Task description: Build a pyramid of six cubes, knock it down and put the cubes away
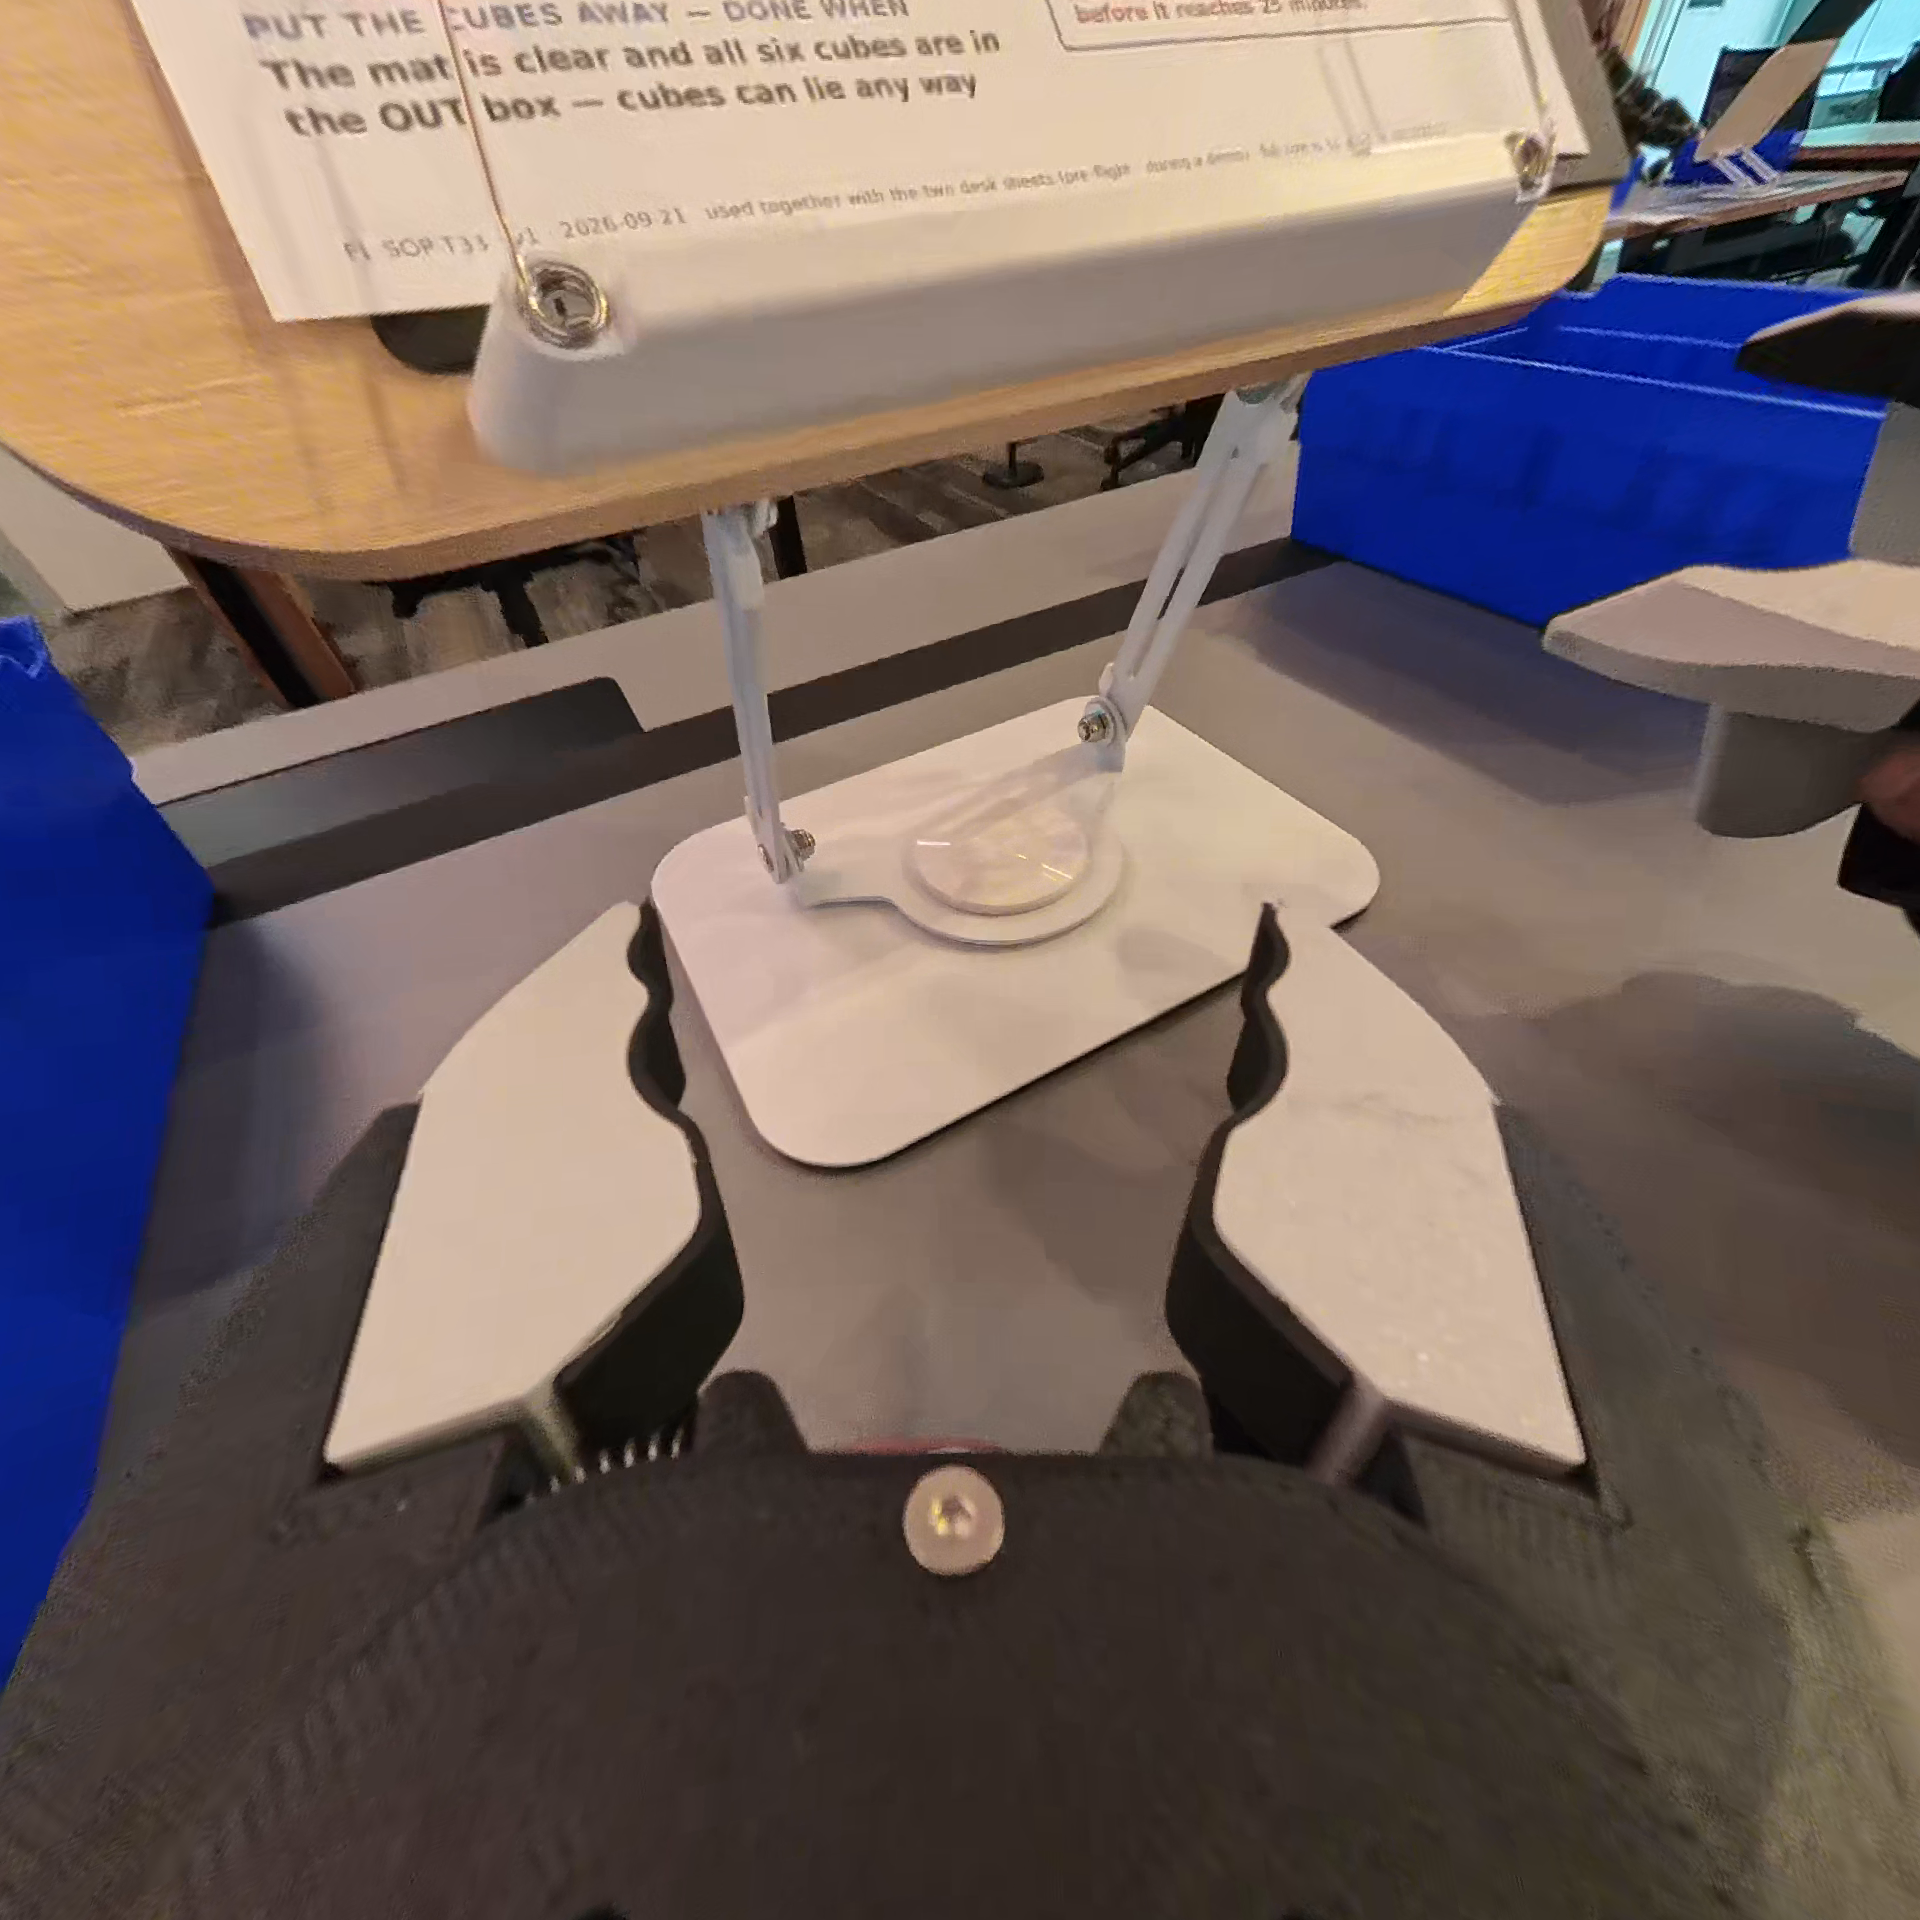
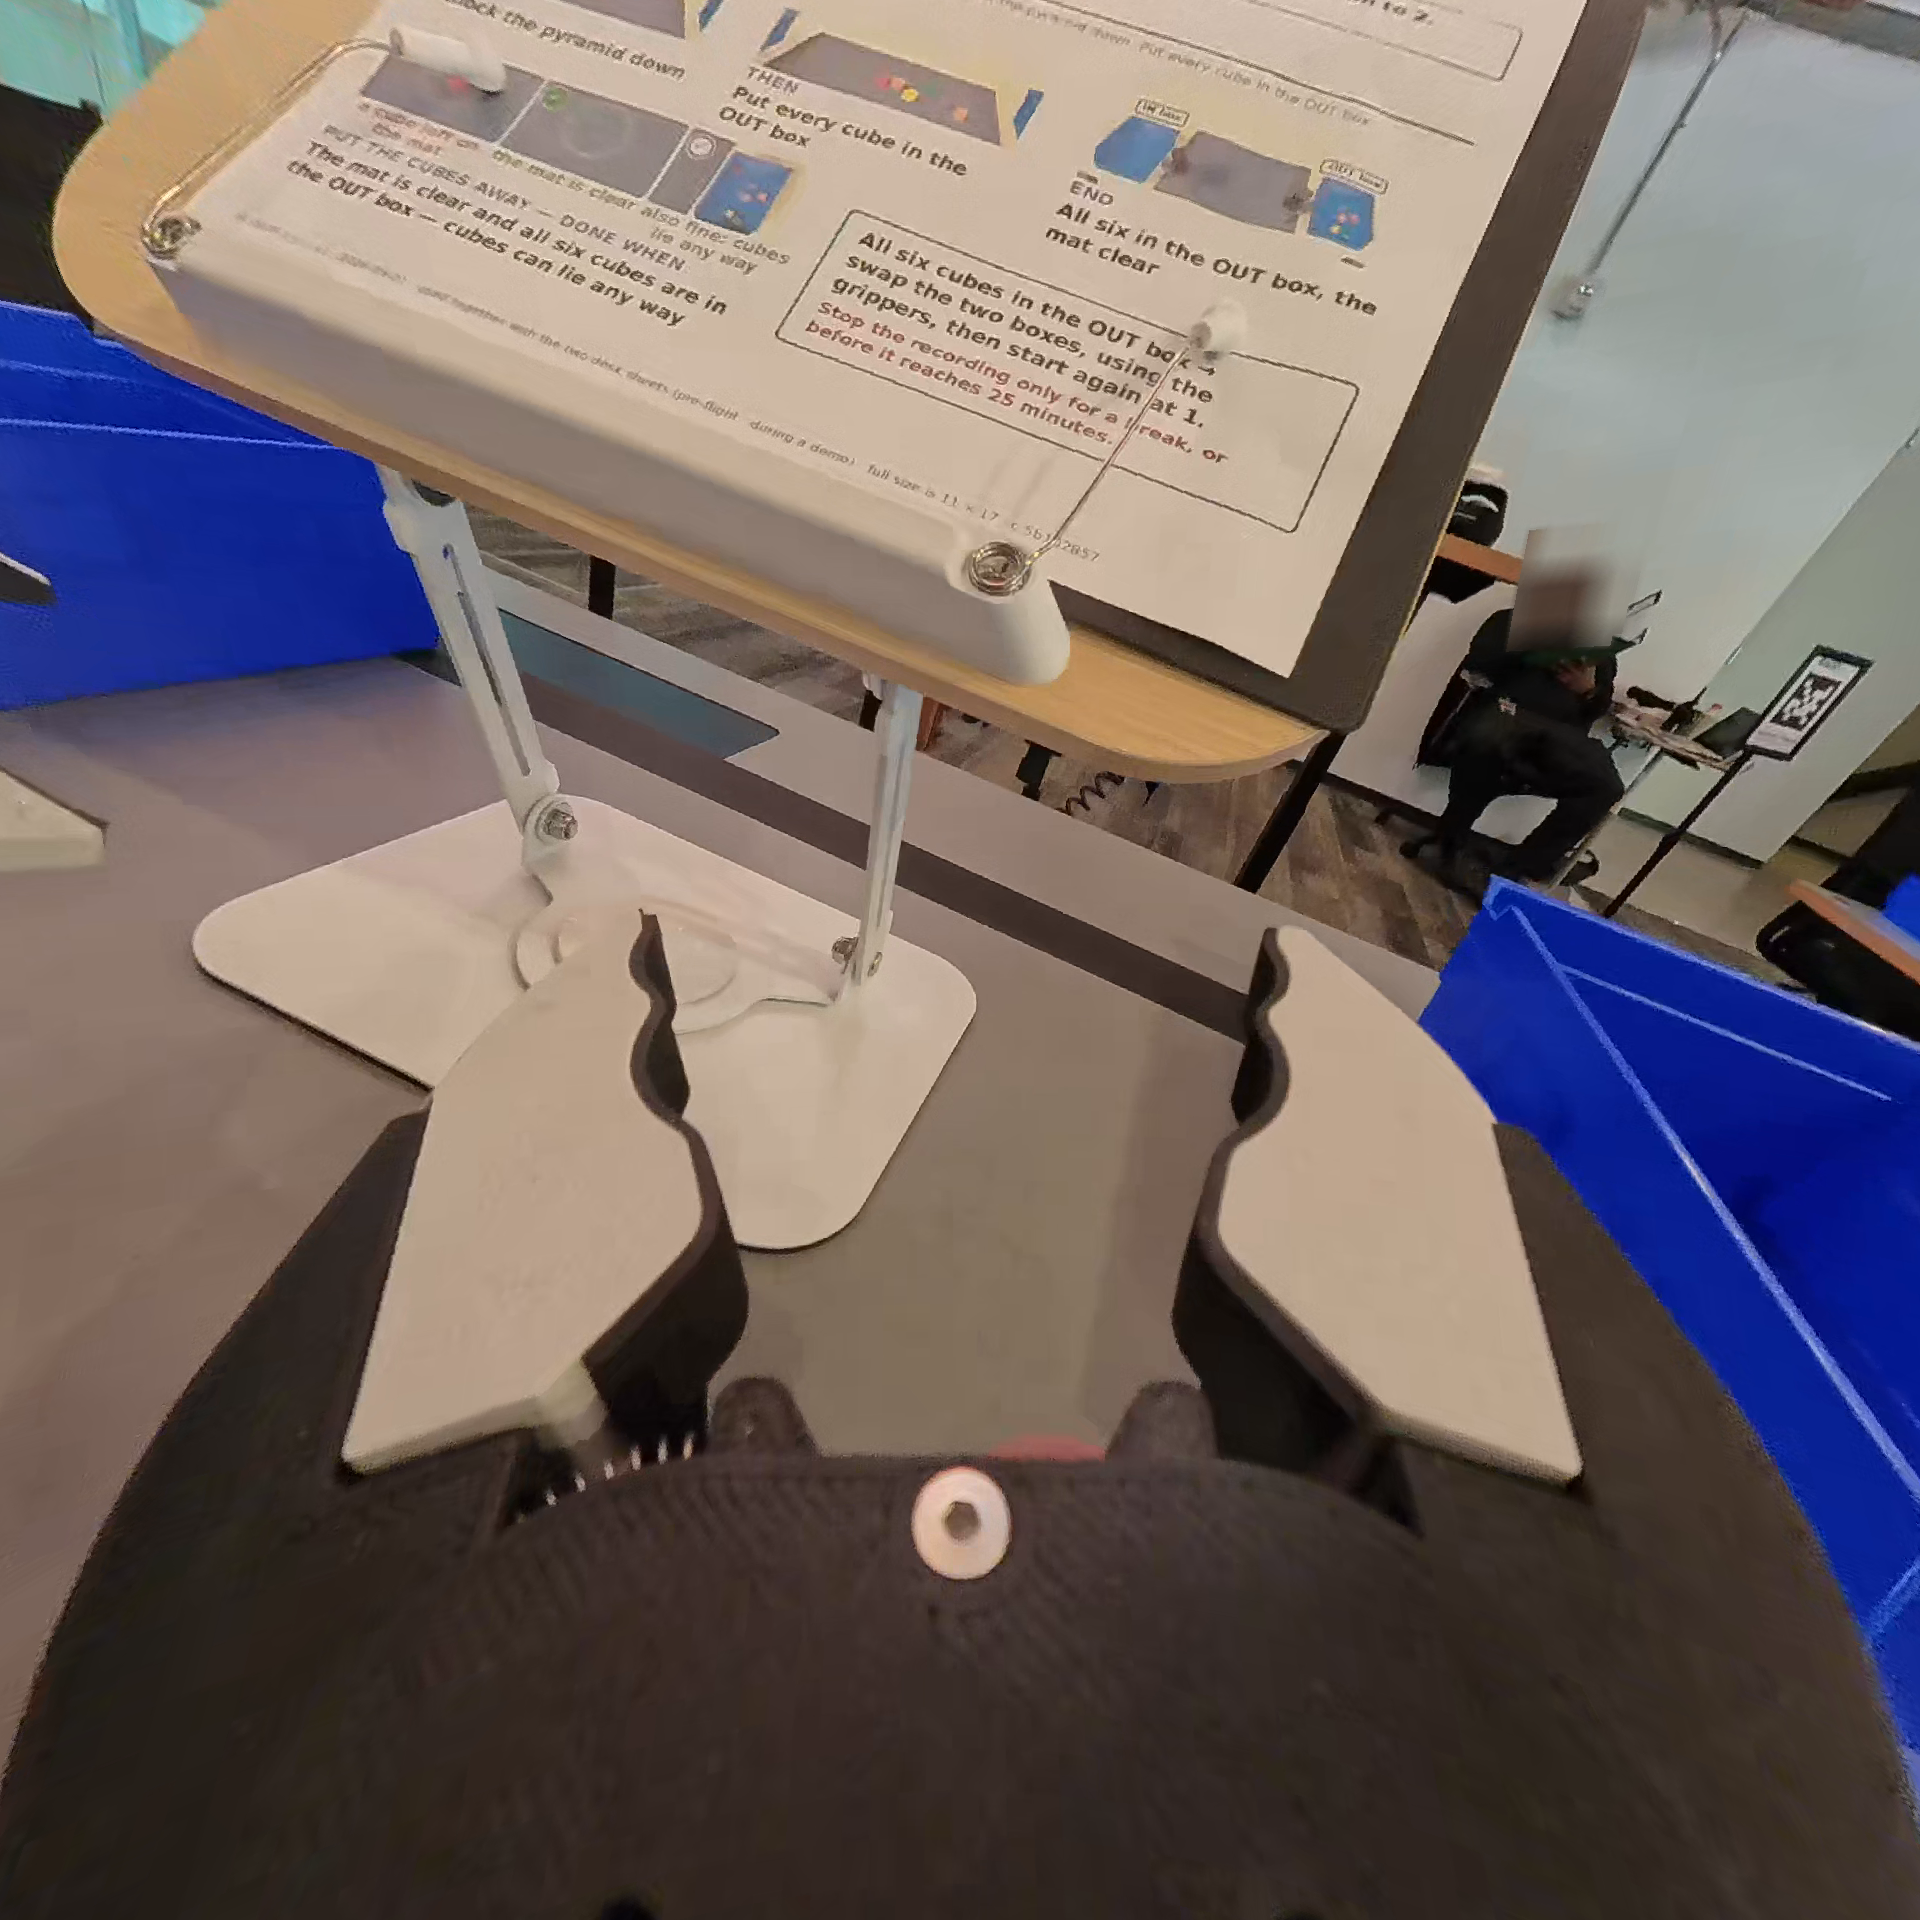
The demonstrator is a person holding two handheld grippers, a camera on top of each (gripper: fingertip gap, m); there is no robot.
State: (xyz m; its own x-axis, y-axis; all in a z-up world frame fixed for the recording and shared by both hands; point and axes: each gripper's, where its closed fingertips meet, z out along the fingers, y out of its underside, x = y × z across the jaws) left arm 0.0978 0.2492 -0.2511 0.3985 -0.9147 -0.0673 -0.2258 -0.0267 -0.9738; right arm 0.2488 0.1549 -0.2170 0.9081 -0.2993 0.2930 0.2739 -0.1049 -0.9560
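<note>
Entry, my two grippers and the work surface.

Left gripper (image 1: 956, 935): fingers spread wide, nothing between them, pointing over the grey mat (image 1: 987, 1278) at the white stand base (image 1: 935, 1039).

Right gripper (image 2: 956, 956): fingers likewise wide apart and bare. The same stand base (image 2: 810, 1143) sits at its 11 o'clock.

Cubes: none visible in either view. I cannot tell where they are. My best guess is one of the blue boxes: one box wall (image 1: 1558, 488) at 1 o'clock in the left view, another box (image 2: 1714, 1195) at 3 o'clock in the right view. Neither interior shows any contents.

Instruction sheet (image 2: 935, 260): on a tilted wooden board (image 1: 260, 436) at 12 o'clock; not to be touched.

Handling, judged from the task alone: cubes should be light, rigid and flat-sided. I would pinch each on two opposite faces, centred, pads square to the faces, so it sets down level when stacking.
</note>
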